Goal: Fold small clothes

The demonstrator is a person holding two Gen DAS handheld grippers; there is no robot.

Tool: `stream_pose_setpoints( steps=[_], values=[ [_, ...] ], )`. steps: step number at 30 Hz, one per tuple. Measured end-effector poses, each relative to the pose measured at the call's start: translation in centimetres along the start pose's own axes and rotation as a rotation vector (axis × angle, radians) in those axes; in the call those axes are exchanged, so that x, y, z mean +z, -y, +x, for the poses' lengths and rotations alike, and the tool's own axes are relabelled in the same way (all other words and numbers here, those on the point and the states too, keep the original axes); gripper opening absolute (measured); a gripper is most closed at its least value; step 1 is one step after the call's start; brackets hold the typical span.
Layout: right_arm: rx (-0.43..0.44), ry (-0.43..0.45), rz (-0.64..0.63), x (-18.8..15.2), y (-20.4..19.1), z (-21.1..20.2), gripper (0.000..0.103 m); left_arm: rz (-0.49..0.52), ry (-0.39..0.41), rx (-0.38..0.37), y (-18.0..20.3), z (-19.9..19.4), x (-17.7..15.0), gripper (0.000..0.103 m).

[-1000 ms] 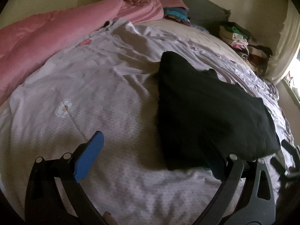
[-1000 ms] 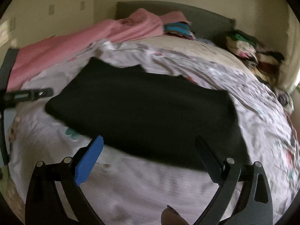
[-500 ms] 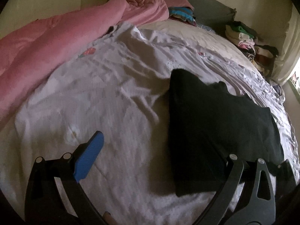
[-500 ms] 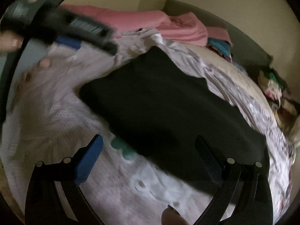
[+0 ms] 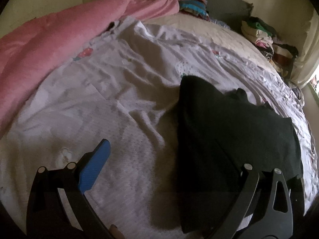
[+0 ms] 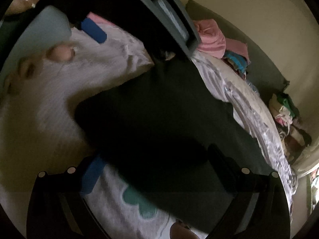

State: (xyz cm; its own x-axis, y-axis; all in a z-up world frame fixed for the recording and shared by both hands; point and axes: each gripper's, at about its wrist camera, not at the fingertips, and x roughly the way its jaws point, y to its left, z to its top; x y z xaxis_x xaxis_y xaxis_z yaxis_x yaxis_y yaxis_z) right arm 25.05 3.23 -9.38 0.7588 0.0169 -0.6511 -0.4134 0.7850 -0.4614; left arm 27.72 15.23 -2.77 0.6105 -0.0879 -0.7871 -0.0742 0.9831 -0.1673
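Observation:
A dark, nearly black folded garment (image 5: 229, 131) lies flat on the white patterned bedsheet (image 5: 111, 107). My left gripper (image 5: 165, 163) is open and empty, hovering above the sheet with its right finger over the garment's near left part. The garment also fills the middle of the right wrist view (image 6: 159, 123). My right gripper (image 6: 157, 171) is open and empty, low over the garment's near edge. The left gripper's body (image 6: 123, 16) crosses the top of the right wrist view, with a blue pad (image 6: 93, 29) showing.
A pink duvet (image 5: 59, 33) lies bunched along the bed's left side. Folded clothes (image 5: 193, 8) sit at the headboard, and another stack (image 5: 265, 37) is piled at the far right corner. A hand (image 6: 59, 52) shows at the left of the right wrist view.
The right gripper has swung left and dropped closer to the garment, so the left gripper now looms at the top of its view. The left gripper has drawn back slightly; the garment stays put.

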Motion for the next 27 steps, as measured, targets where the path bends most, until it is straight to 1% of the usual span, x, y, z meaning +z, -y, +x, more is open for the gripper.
stream_pose_setpoints(
  steps=[3,5,6,8,9,10,12,15,18,22,25,27],
  values=[
    [-0.02,0.003,-0.012,0.5,-0.1,0.5,0.096,0.005,-0.018,0.006,0.3,0.9,0.0,0.093],
    [-0.037,0.01,-0.019,0.6,-0.1,0.6,0.082,-0.006,-0.032,-0.011,0.2,1.4,0.0,0.093],
    [-0.029,0.012,-0.022,0.7,-0.1,0.6,0.072,-0.015,-0.04,-0.017,0.2,1.6,0.0,0.093],
    [-0.022,0.035,-0.02,0.7,0.0,0.2,0.059,-0.016,-0.05,-0.012,0.2,2.0,0.0,0.093],
    [-0.019,0.043,-0.018,0.7,0.0,0.0,0.046,-0.017,-0.051,-0.009,0.3,2.0,0.0,0.093],
    [-0.016,0.053,-0.012,0.6,0.1,-0.3,0.036,-0.02,-0.055,-0.015,0.4,2.0,0.0,0.093],
    [-0.019,0.079,0.007,0.6,0.5,-0.9,0.028,-0.031,-0.065,-0.036,0.5,2.0,0.2,0.093],
    [-0.014,0.124,0.042,0.2,1.5,-2.2,0.023,-0.069,-0.082,-0.086,1.0,1.7,0.5,0.093],
    [-0.017,0.163,0.066,0.0,2.3,-3.5,0.022,-0.094,-0.094,-0.125,1.8,1.6,0.8,0.093],
    [0.007,0.199,0.106,-0.7,3.6,-5.0,0.021,-0.131,-0.105,-0.18,2.8,1.4,1.1,0.093],
    [0.013,0.235,0.144,-1.4,4.7,-6.2,0.02,-0.141,-0.095,-0.177,3.8,1.0,1.2,0.093],
    [0.008,0.259,0.168,-2.0,5.8,-7.0,0.019,-0.167,-0.082,-0.213,4.3,0.5,1.3,0.093]
  ],
)
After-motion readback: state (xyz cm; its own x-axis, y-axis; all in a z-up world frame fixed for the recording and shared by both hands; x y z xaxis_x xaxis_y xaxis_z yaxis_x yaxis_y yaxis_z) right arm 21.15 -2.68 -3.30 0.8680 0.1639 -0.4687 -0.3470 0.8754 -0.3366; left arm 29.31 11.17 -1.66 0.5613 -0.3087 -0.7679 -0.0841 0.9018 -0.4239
